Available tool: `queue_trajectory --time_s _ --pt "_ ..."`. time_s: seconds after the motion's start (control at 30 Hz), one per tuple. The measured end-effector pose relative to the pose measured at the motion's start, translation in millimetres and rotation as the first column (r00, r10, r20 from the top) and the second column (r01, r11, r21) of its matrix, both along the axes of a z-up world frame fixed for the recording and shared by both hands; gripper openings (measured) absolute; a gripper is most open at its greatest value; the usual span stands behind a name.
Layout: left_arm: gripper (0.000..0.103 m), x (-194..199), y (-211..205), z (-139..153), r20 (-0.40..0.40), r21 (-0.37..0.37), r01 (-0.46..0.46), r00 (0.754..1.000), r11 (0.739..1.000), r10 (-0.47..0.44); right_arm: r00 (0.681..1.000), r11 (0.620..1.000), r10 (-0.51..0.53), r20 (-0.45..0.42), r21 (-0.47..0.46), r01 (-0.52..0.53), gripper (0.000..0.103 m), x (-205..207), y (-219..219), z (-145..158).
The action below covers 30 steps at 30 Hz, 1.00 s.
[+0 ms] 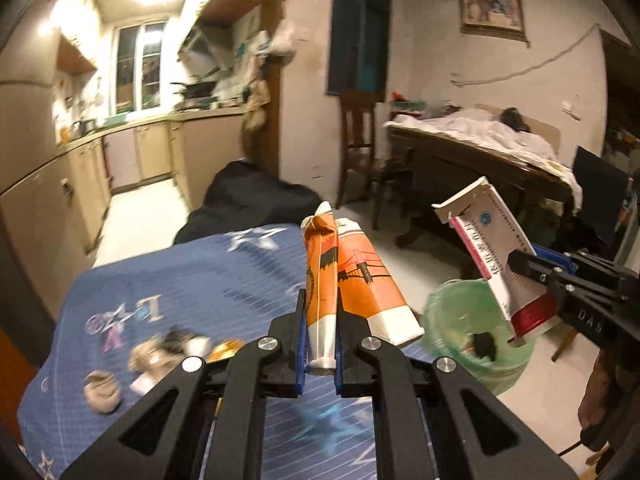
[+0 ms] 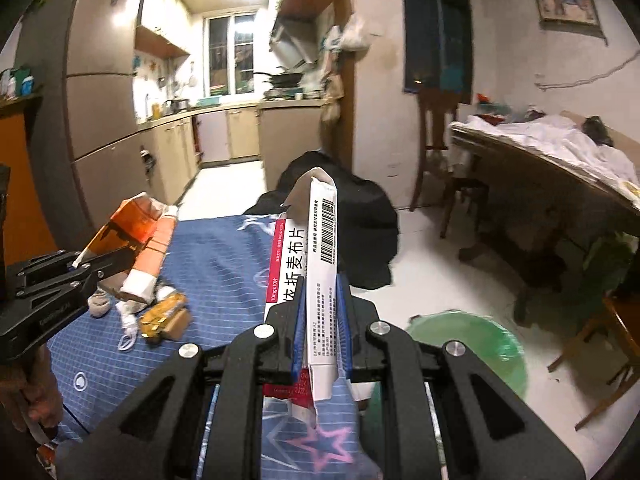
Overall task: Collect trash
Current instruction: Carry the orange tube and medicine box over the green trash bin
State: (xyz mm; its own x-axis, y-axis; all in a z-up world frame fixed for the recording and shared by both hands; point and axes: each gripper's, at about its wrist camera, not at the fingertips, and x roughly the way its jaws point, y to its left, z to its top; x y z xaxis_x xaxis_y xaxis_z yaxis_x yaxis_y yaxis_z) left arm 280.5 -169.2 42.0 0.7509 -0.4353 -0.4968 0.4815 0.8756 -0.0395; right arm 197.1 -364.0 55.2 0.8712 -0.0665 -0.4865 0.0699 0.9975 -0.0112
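Observation:
My left gripper (image 1: 320,320) is shut on a flattened orange and white carton (image 1: 348,276), held up above the blue star-patterned cloth (image 1: 192,280). In the right wrist view the same carton (image 2: 140,240) hangs at the left in the left gripper (image 2: 108,260). My right gripper (image 2: 320,312) is shut on a flattened white and pink medicine box (image 2: 316,248). That box (image 1: 492,248) also shows at the right of the left wrist view, clamped in the right gripper (image 1: 524,276). A green-lined bin (image 1: 472,328) (image 2: 472,340) stands on the floor below and to the right of both grippers.
More scraps (image 2: 160,316), crumpled paper and wrappers, lie on the blue cloth (image 2: 224,272). A black bag (image 2: 352,208) sits on the floor beyond the cloth. A wooden table (image 2: 540,168) with white cloth and a chair (image 2: 436,140) stand at the right. Kitchen counters run along the left.

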Motion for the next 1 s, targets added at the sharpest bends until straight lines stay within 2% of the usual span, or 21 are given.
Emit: queue_trajectory --time_s 0.23,0.4,0.6,0.83,1.0 --pt "0.011 -3 -94 10 -0.008 0.019 0.124 0.992 0.992 -0.123 0.994 0.994 -0.107 -0.018 -0.018 0.107 0.013 -13 -60 5" --pt "0.011 -3 -162 6 -0.039 0.044 0.204 0.978 0.978 -0.203 0.98 0.983 -0.183 -0.076 -0.023 0.182 0.013 -20 -112 -2" --pt "0.011 4 -233 -9 -0.092 0.083 0.279 0.958 0.957 -0.272 0.96 0.975 -0.219 -0.172 -0.008 0.221 0.013 -13 -154 -14" --pt "0.011 24 -284 -32 -0.165 0.131 0.33 0.937 0.935 -0.307 0.923 0.971 -0.229 -0.31 -0.002 0.24 0.013 7 -185 -38" --pt "0.011 39 -303 -60 -0.206 0.179 0.345 0.929 0.921 -0.308 0.905 0.968 -0.239 -0.353 -0.016 0.25 0.013 15 -201 -49"
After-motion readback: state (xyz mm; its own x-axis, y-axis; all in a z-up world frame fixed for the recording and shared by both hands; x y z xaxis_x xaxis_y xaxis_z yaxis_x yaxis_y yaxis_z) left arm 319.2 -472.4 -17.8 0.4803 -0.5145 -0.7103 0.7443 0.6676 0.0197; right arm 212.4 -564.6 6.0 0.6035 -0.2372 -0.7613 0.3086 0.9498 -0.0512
